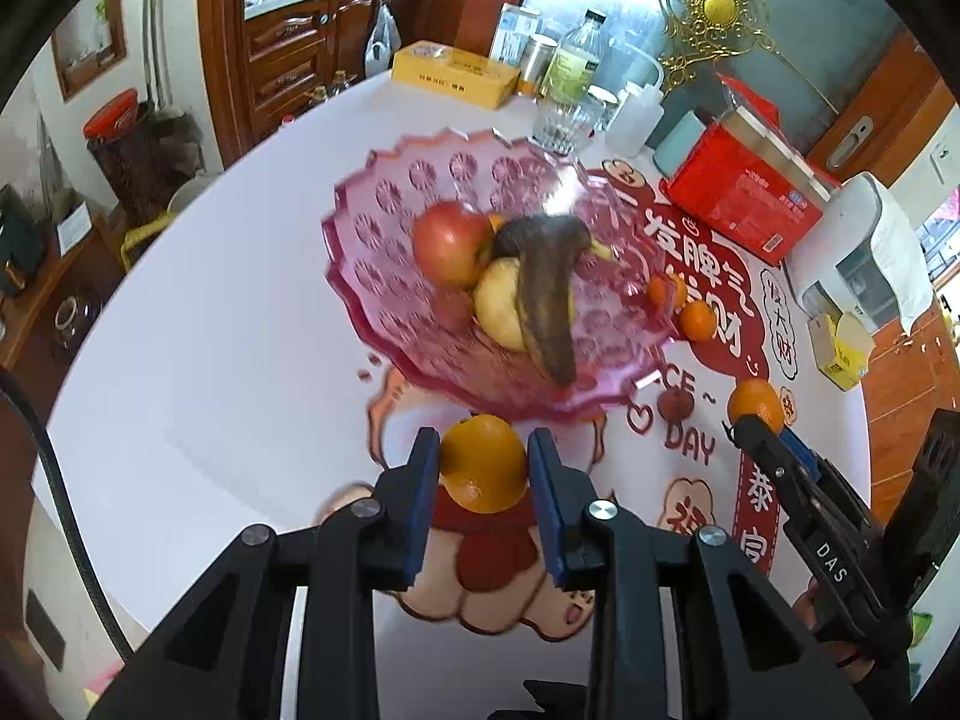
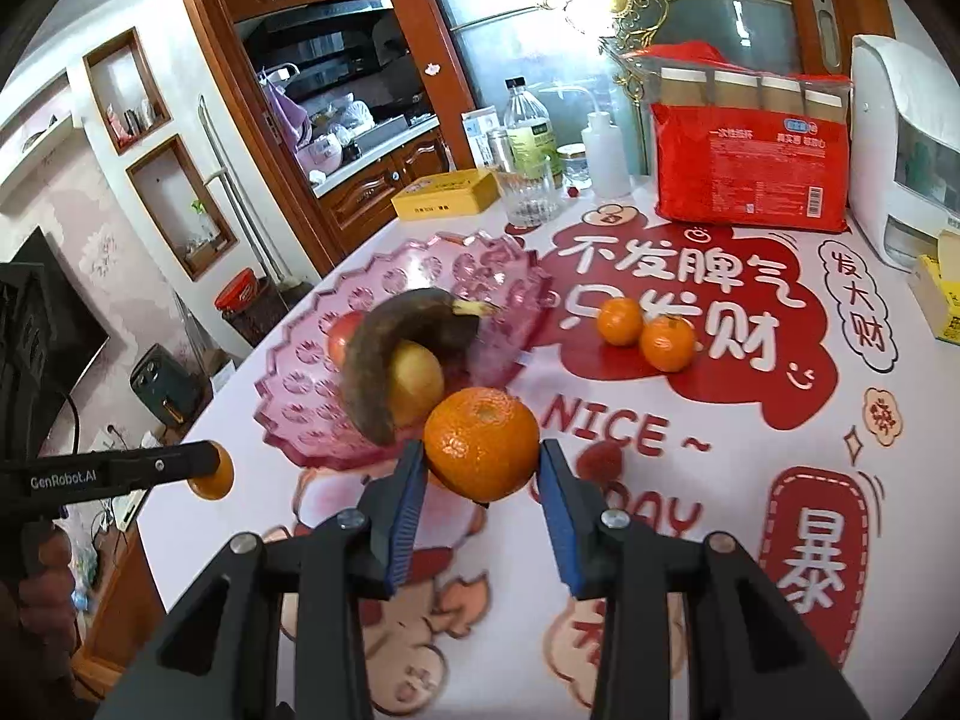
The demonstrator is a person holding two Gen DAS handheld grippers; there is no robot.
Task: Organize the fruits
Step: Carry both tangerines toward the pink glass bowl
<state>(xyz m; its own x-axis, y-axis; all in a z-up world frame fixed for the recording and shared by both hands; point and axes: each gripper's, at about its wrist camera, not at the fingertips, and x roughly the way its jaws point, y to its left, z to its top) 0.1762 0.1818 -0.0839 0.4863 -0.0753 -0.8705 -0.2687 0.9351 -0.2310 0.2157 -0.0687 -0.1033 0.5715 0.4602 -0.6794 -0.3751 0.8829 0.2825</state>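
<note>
A pink glass fruit bowl (image 1: 384,222) (image 2: 300,372) holds a red apple (image 1: 447,243), a yellow pear (image 1: 498,312) (image 2: 414,381) and a brown overripe banana (image 1: 540,294) (image 2: 372,360). My left gripper (image 1: 483,468) is shut on an orange (image 1: 483,462) just in front of the bowl; it also shows in the right wrist view (image 2: 210,471). My right gripper (image 2: 480,468) is shut on another orange (image 2: 480,441), held near the bowl's right front rim (image 1: 756,405). Two small oranges (image 2: 645,333) (image 1: 684,309) and a small red fruit (image 2: 600,459) (image 1: 675,405) lie on the table.
The white table has a red printed mat (image 2: 690,324). At the back stand a yellow box (image 1: 453,75), a glass (image 1: 561,120), bottles (image 1: 573,63), a red package (image 2: 750,168) and a white dispenser (image 2: 906,150). A small yellow box (image 1: 840,348) sits at the right edge.
</note>
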